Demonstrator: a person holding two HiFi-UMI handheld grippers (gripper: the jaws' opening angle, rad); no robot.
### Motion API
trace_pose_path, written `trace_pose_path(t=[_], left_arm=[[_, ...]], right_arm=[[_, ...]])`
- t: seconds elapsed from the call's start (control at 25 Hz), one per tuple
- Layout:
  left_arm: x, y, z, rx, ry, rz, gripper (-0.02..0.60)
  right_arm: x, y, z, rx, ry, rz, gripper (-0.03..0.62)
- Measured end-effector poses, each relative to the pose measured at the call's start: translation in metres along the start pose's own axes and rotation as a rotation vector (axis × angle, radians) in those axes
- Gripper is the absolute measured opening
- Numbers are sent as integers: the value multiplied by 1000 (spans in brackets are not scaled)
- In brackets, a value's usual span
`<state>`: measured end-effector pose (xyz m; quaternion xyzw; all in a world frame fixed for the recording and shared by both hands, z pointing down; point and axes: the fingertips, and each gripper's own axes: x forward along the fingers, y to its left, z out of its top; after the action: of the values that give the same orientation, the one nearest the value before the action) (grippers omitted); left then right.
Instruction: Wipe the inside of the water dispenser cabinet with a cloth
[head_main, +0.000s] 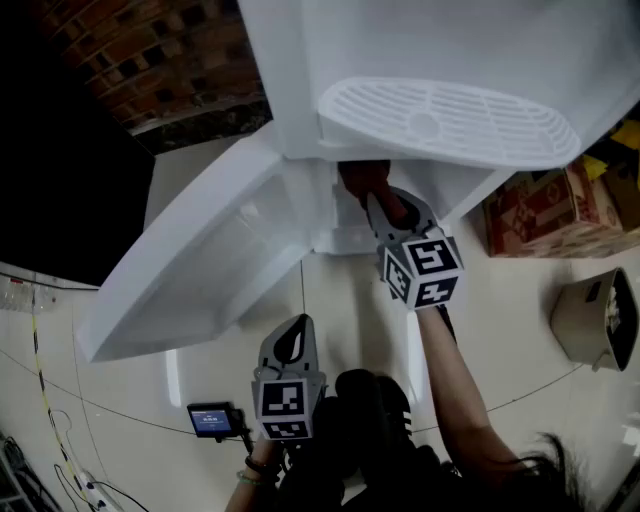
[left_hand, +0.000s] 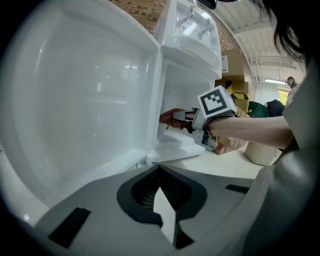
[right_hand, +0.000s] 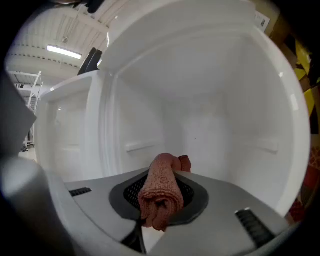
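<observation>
The white water dispenser (head_main: 450, 120) stands in front of me with its cabinet door (head_main: 200, 260) swung open to the left. My right gripper (head_main: 375, 200) reaches into the cabinet opening, shut on a rolled reddish-brown cloth (head_main: 362, 178). In the right gripper view the cloth (right_hand: 160, 192) sticks out past the right gripper (right_hand: 162, 172) toward the cabinet's white back wall (right_hand: 215, 125), apart from it. My left gripper (head_main: 290, 345) hangs lower, outside the cabinet, shut and holding nothing. From the left gripper (left_hand: 160, 170) I see the door (left_hand: 75, 100), the right gripper (left_hand: 180, 118) and the cloth (left_hand: 167, 117).
Small shelf ledges (right_hand: 142, 146) run along the cabinet's side walls. Cardboard boxes (head_main: 550, 210) and a beige bin (head_main: 595, 320) stand to the right of the dispenser. A small device with a lit screen (head_main: 212, 418) and cables (head_main: 60, 440) lie on the floor at left. A brick wall (head_main: 160, 60) is behind.
</observation>
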<state>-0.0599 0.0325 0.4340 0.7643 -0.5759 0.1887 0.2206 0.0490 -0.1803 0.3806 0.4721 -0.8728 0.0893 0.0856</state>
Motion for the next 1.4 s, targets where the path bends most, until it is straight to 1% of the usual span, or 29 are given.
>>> trace_pose_path(t=[0.2,0.4,0.48,0.56,0.68,0.76,0.88,1.04,1.12,1.2,1.24,1.32,1.4], left_arm=[[7,3,1,4,20,-20,2],[14,12,4,1,28,-23,2],[17,14,7,3,23,-23,2],[19,15,11,6,16,-24,2],[21,15,11,2,17,-28,2],[21,17,10,-5,18,-26,2],[21,17,11,-6,16,-28,2],[19,16,12,-7,14,-28,2],[18,18,12,-9,13,-24,2],[18,20,12,-9,11,-19,2],[18,20,13,-10,9,-17,2],[17,20,13,-12,8,-16,2],[18,18,14,-11,7,-18,2]], right_arm=[[45,2,-13,31,49,26,72],[64,7,-33,42,116,45,72],[66,4,-38,47,134,32,72],[64,-12,-46,63,160,-17,72],[50,-50,-55,90,194,-120,72],[39,-72,-57,101,202,-183,72],[25,-95,-57,97,206,-264,72],[12,-109,-57,91,210,-338,72],[10,-113,-58,96,211,-355,72],[10,-106,-53,99,191,-328,72],[11,-95,-47,94,170,-292,72],[10,-58,-33,56,127,-193,72],[7,-15,-28,2,106,-93,72]])
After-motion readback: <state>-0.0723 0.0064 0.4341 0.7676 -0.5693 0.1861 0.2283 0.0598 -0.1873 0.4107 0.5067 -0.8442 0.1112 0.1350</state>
